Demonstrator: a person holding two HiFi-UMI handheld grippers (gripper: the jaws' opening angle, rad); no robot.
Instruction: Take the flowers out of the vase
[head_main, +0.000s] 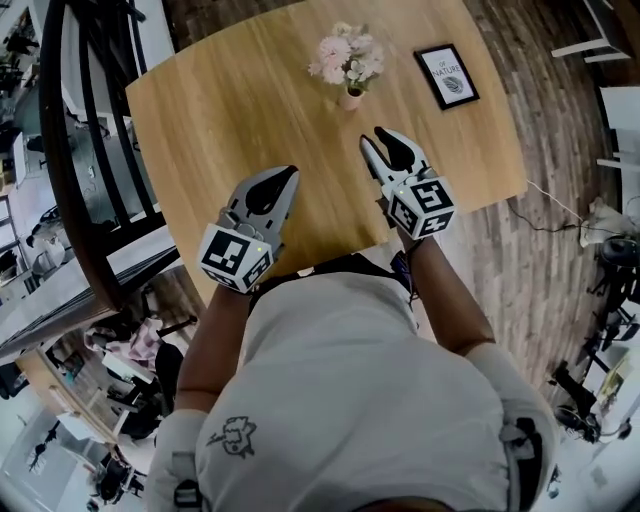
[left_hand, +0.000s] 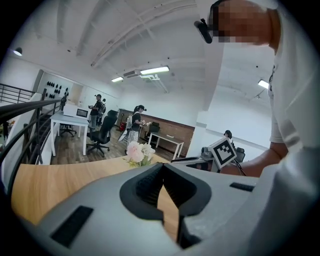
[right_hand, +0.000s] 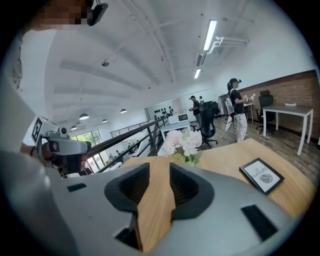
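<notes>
Soft, light flowers stand in a vase far across the table, likely best pinched at the stems; right gripper jaws spread empty, left gripper jaws pressed together.

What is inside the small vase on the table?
Pale pink and white flowers stand in the vase. The blooms cover its mouth, so the stems and any water inside cannot be seen.

Flowers in vase on table, frame at right.
</notes>
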